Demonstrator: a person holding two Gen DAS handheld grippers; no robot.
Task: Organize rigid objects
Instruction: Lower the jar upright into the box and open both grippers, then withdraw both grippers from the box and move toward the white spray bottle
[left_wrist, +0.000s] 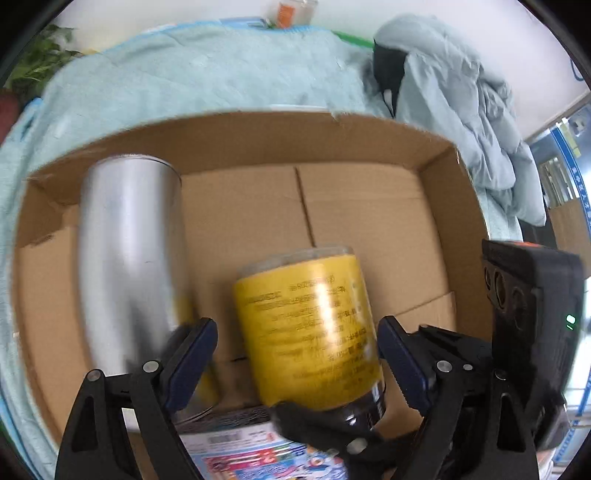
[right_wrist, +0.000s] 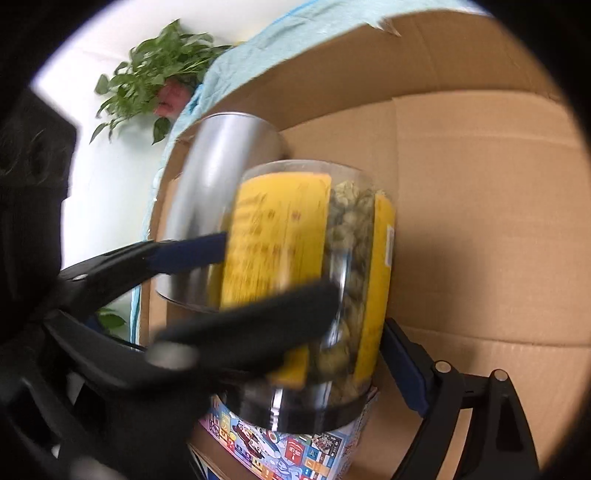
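Yellow-labelled jar (left_wrist: 310, 328) between both pairs of jaws, over cardboard box (left_wrist: 369, 206). Left gripper (left_wrist: 297, 358) and right gripper (right_wrist: 351, 339) wide apart; contact with jar cannot be told. Steel tumbler (left_wrist: 129, 258) just beside left jaw. Advise lowering upright, clear of tumbler.
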